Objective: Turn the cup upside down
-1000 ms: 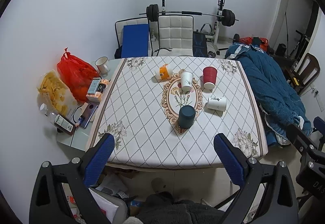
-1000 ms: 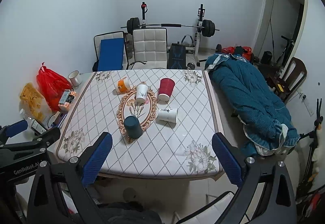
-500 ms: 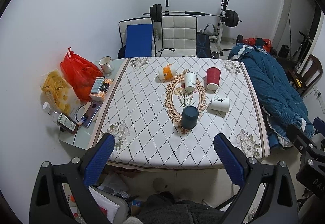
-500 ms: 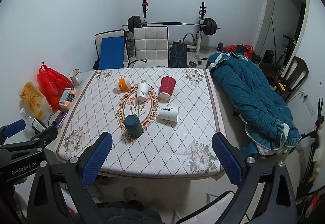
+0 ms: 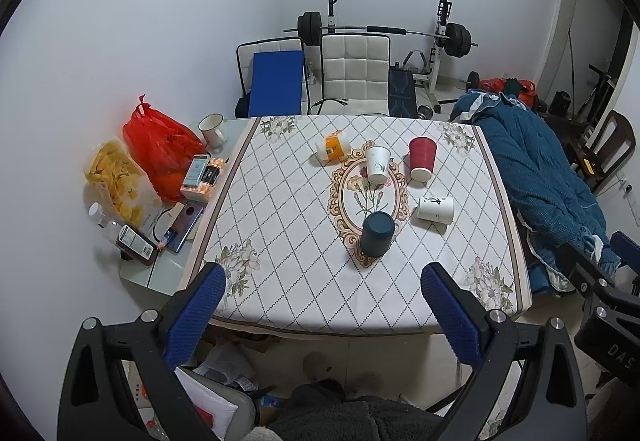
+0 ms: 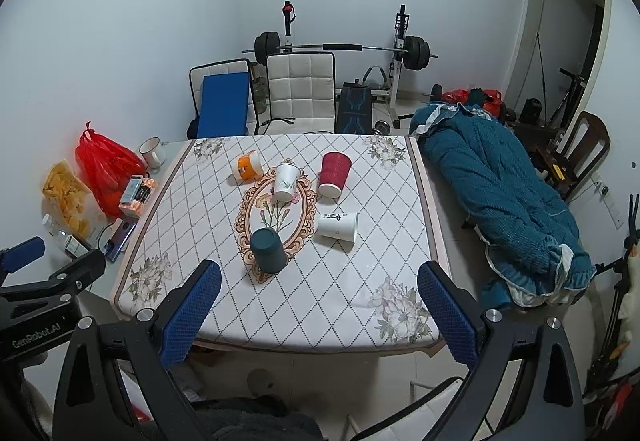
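Several cups sit on the patterned tablecloth. A dark teal cup stands upside down, nearest me. A white cup lies on its side. A red cup and a white floral cup stand upright behind. An orange cup lies on its side. My left gripper and right gripper are both open and empty, held off the table's near edge.
A side table at left holds a red bag, a snack bag, a mug, a phone and bottles. Chairs and a barbell rack stand behind. A blue quilt lies to the right.
Both views have drawn back and shifted slightly; the table sits a little lower and further right in the left wrist view. The cups have not moved. Both grippers stay open.
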Available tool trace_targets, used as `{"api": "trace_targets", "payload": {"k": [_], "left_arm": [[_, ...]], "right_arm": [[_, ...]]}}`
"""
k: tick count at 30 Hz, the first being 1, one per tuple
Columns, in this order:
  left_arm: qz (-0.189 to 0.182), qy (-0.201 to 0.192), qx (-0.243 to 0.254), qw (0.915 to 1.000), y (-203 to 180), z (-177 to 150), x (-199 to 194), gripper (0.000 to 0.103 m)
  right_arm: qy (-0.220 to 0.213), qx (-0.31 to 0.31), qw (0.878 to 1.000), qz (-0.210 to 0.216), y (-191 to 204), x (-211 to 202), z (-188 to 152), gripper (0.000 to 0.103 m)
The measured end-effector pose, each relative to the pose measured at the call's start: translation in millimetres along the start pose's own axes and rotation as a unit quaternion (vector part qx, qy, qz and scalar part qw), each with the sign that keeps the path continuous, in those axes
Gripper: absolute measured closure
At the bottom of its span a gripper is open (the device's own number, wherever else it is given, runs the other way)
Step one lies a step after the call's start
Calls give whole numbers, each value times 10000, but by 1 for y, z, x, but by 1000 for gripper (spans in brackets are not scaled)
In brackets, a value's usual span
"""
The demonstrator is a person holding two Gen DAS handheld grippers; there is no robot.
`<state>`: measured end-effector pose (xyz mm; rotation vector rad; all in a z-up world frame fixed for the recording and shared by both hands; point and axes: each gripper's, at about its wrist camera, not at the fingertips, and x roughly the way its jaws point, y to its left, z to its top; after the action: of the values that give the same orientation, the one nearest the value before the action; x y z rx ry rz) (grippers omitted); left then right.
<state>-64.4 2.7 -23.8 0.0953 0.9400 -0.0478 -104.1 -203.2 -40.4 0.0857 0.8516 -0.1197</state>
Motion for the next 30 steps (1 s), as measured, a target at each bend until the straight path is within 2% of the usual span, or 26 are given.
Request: {"api": "trace_targets", "payload": {"k": [30], "left_arm": [[-35,-50,3,10000,1,3,-11,3]], "right_arm": [[-30,9,10000,-1,9,-10,4,2]]}}
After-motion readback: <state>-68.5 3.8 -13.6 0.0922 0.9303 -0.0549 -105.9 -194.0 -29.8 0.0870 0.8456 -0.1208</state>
